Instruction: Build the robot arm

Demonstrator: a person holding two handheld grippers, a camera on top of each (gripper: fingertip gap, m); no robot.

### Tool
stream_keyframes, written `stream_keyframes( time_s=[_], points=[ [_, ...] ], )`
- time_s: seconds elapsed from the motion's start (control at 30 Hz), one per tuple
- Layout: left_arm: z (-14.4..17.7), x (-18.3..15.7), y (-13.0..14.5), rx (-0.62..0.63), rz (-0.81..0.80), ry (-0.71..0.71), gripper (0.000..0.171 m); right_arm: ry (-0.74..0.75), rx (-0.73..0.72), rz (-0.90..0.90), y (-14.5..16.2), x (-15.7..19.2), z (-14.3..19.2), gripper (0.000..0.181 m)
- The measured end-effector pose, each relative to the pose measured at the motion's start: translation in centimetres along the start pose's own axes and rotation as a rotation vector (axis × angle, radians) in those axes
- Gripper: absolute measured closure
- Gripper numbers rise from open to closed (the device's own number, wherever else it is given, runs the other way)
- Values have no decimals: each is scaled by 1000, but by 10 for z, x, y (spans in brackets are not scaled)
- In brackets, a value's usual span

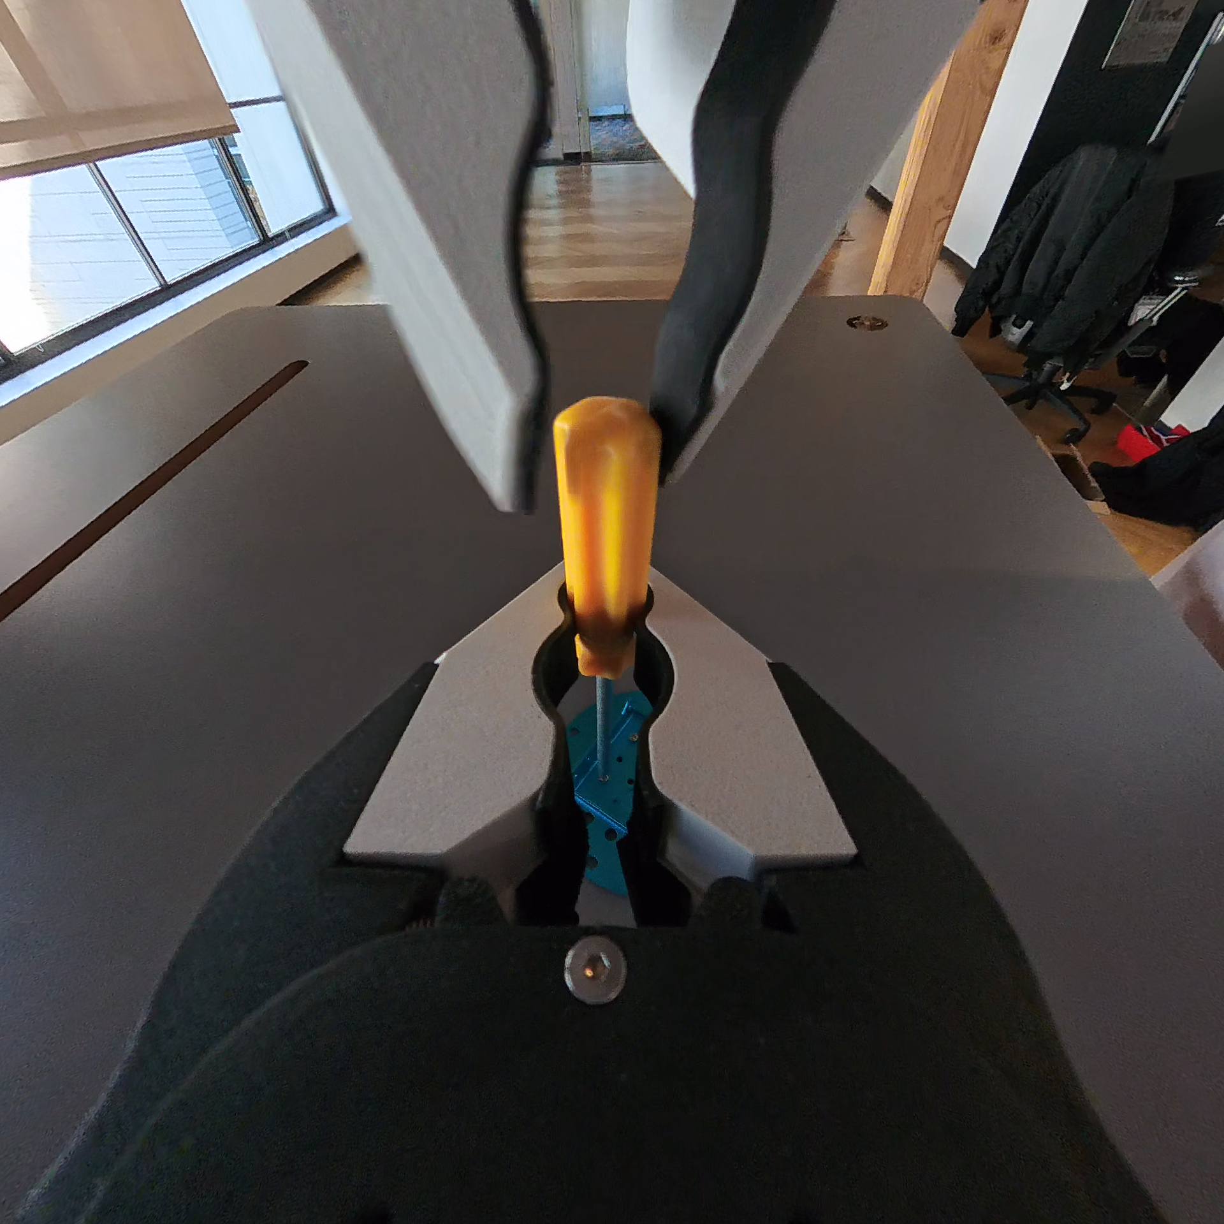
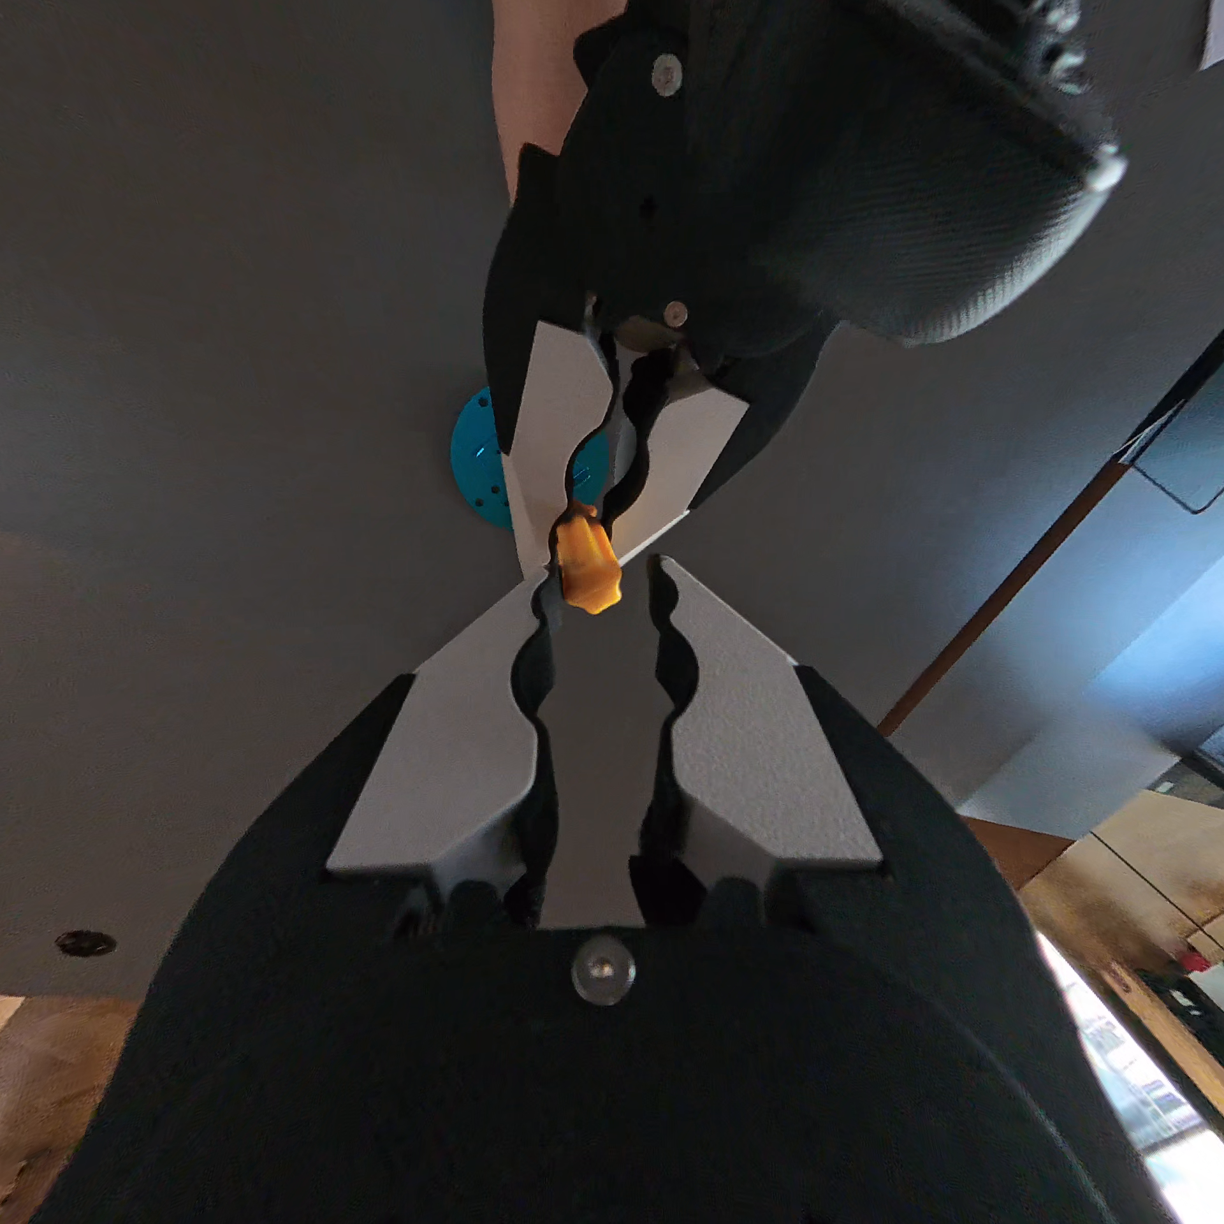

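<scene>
In the left wrist view, the left gripper (image 1: pixel 606 612) was seen closed on the lower handle of a screwdriver (image 1: pixel 606 523), held upright with its thin steel shaft running down between the fingers; the tip was set on a blue disc (image 1: pixel 599 781) lying on the grey table (image 1: pixel 265 596). A small blue bracket (image 1: pixel 596 805) was seen on the disc, just beside the tip; whether the tip sat in a screw could not be told. The right gripper (image 1: pixel 596 457) was seen coming in from above, its fingers spread either side of the handle's top; the black-lined finger (image 1: pixel 689 371) looked to touch the handle, the other stood just clear.

In the right wrist view, the right gripper (image 2: pixel 599 579) was shown open, nothing held; the amber handle end (image 2: pixel 589 569) lay at its fingertips, against the left one. Beyond, the left gripper (image 2: pixel 586 523) was seen clamped on the handle, with the disc (image 2: pixel 473 457) partly hidden behind it on the table (image 2: pixel 199 331).

The handle was judged hard, smooth and faceted, so fairly slippery; the tool light and stiff, its slender shaft the weak part; the facets near the top would be the place to take hold. The perforated disc looked thin, rigid metal, light enough to slide.

Counted: one screwdriver, one disc, one bracket, two grippers.
</scene>
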State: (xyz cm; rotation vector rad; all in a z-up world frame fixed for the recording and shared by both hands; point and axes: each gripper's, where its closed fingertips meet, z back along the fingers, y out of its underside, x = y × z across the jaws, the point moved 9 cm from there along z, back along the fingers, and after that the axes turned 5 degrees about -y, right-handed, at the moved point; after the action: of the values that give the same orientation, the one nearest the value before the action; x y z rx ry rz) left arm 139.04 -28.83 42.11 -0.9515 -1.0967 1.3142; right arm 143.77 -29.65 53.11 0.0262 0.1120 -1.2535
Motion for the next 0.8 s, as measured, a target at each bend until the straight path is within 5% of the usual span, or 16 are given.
stream_keyframes(
  time_s=[0.27, 0.57, 0.63, 0.8],
  points=[
    [0, -2, 0, -2, -11, 23, 162, -61, 86, -26, 0, 4, -6, 165],
    [-3, -3, 1, 8, -5, 6, 161, -152, 38, -798, 5, -1, -7, 164],
    [-3, -5, 0, 13, -16, 14, 161, -181, 42, -790, 5, 1, -7, 163],
    [-5, -7, 0, 19, -28, 17, 162, -104, 169, -421, 2, 11, -21, 159]
  ],
)
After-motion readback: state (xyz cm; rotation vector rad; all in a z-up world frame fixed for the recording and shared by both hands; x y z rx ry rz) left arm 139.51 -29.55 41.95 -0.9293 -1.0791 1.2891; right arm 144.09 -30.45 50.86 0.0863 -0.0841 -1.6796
